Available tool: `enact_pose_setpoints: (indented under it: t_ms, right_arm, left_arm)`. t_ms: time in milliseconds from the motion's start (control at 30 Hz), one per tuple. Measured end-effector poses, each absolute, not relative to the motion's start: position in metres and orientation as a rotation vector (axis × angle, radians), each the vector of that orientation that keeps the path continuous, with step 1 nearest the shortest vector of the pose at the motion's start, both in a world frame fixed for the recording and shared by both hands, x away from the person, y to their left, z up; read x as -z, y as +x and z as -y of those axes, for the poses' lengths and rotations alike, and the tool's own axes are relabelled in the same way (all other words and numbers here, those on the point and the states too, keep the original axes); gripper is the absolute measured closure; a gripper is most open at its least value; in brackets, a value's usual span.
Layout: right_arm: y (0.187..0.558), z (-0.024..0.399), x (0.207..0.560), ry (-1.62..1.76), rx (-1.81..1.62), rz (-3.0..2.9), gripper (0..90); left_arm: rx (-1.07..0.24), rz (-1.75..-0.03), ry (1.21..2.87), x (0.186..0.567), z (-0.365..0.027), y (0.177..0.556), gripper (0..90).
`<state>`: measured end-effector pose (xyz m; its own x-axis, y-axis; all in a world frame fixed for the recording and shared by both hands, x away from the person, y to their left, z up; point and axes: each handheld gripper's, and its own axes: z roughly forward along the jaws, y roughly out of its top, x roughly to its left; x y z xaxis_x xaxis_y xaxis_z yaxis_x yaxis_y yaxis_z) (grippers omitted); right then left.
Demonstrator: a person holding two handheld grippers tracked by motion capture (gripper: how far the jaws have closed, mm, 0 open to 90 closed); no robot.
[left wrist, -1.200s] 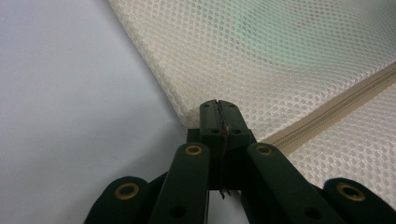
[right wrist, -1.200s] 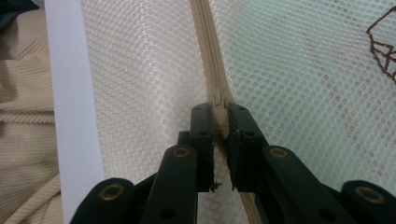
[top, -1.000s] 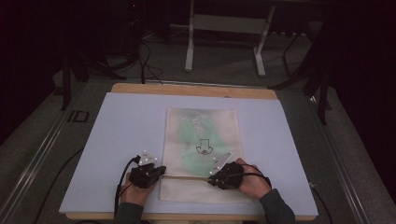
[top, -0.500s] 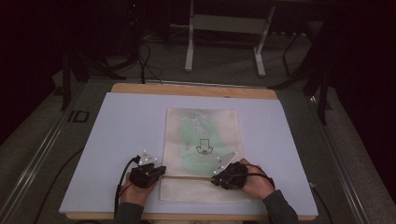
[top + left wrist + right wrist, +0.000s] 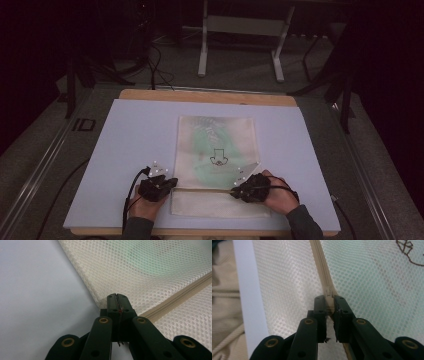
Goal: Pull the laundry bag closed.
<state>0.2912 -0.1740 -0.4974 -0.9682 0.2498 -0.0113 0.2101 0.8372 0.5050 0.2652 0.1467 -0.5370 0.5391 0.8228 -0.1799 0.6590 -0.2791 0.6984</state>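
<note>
Mesh bag (image 5: 217, 150) lies flat at the centre of the white table mat (image 5: 130, 145), a green item showing through its weave. Left gripper (image 5: 172, 183) is clamped tight on the bag's near-left edge at the zipper (image 5: 180, 297) end. Right gripper (image 5: 330, 305) pinches the zipper slider (image 5: 328, 293) between its 2 jaws. Compared with 1 second earlier, the right hand (image 5: 280, 192) has slid right along the zipper, suggesting the bag is being zipped open or closed.

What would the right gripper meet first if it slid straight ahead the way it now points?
Probably nothing new: the right gripper is clamped on the zipper of the mesh bag, and more zipper lies ahead.
</note>
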Motion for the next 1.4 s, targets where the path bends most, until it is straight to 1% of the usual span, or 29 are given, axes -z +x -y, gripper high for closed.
enact_pose_setpoints:
  t_ms: [400, 1400]
  right_arm:
    - [0.291, 0.175, 0.496, 0.36, -0.786, -2.936, 82.1]
    - [0.29, 0.198, 0.493, 0.407, -0.801, -2.924, 82.0]
  left_arm:
    - [-0.281, -1.196, 2.026, 0.537, -0.147, 0.265, 89.4]
    - [-0.278, -1.204, 2.022, 0.537, -0.146, 0.265, 89.4]
